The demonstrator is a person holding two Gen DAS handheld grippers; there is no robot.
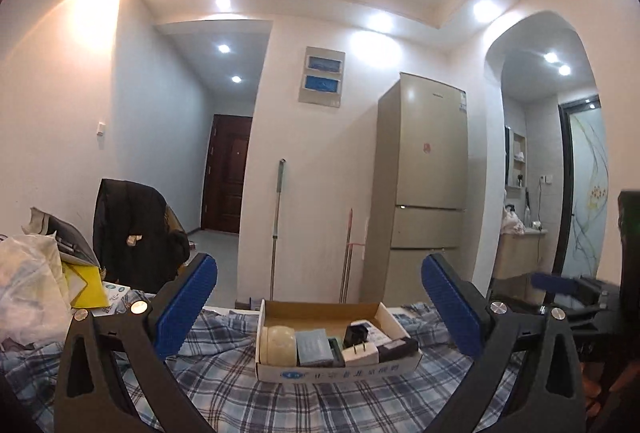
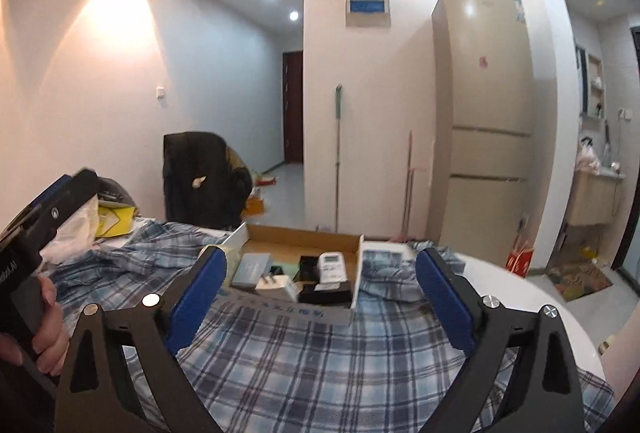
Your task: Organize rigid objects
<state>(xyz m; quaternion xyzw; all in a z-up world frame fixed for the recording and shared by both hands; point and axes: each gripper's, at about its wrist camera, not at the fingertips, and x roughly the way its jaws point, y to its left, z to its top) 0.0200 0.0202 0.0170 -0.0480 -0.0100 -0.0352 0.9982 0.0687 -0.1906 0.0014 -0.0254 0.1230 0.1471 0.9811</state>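
Observation:
A shallow cardboard box (image 1: 276,373) (image 2: 344,313) lies on a blue plaid cloth (image 1: 224,389) (image 2: 304,361). In it sit a cream round object (image 1: 278,345), a grey-blue flat box (image 1: 316,347) (image 2: 252,269), a white plug adapter (image 1: 360,353) (image 2: 276,283), a black block (image 1: 396,347) (image 2: 326,291) and a white device with a display (image 2: 332,265). My left gripper (image 1: 320,309) is open and empty, held before the box. My right gripper (image 2: 320,293) is open and empty, also before the box, to the right of the left one (image 2: 44,209).
A white bag (image 1: 28,289) and yellow package (image 1: 86,285) (image 2: 114,221) lie at the left of the cloth. A chair with a dark coat (image 1: 136,233) (image 2: 204,177) stands behind. A fridge (image 1: 424,185) (image 2: 484,113) and mop (image 1: 276,225) stand by the far wall.

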